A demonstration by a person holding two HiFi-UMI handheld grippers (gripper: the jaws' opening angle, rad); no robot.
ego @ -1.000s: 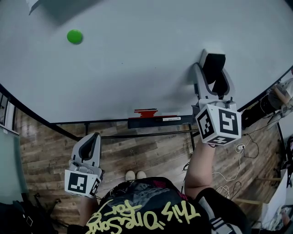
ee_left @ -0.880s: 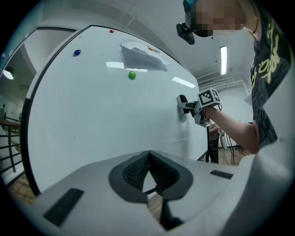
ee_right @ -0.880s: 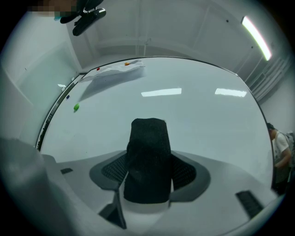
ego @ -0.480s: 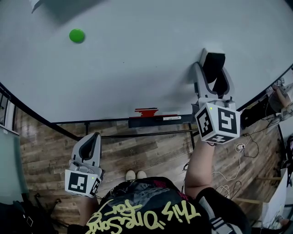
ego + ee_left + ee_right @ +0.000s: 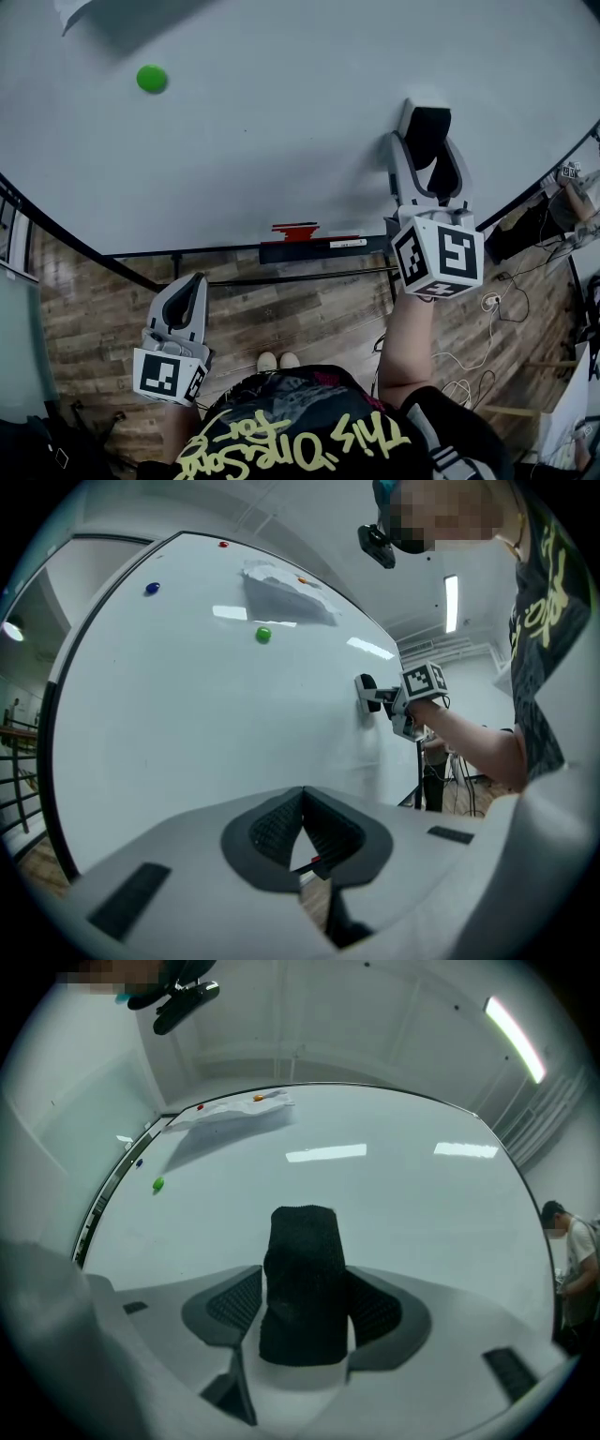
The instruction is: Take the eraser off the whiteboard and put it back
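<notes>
Across the upper part of the head view spreads the large white glossy whiteboard (image 5: pixel 281 141), framed in thin black. Below it we see the brown wooden plank floor (image 5: pixel 309 319). Along the board's lower edge runs a long dark marker tray (image 5: pixel 323 249) with something red lying on it.

We hold the grey two-jaw right gripper (image 5: pixel 427 150) up at the right part of the board. Its jaws are closed on the black felt block eraser (image 5: pixel 302 1279), one ribbed pad on each side. The eraser's far end points at the board; we cannot tell whether it touches.

We hold the grey two-jaw left gripper (image 5: pixel 185 300) low, over the floor and well apart from the board. Its jaws are pressed together at the tips with nothing between them.

A crumpled white paper sheet (image 5: pixel 230 1115) hangs at the board's top edge. A small round green magnet (image 5: pixel 151 78) sits on the board, below the sheet.
</notes>
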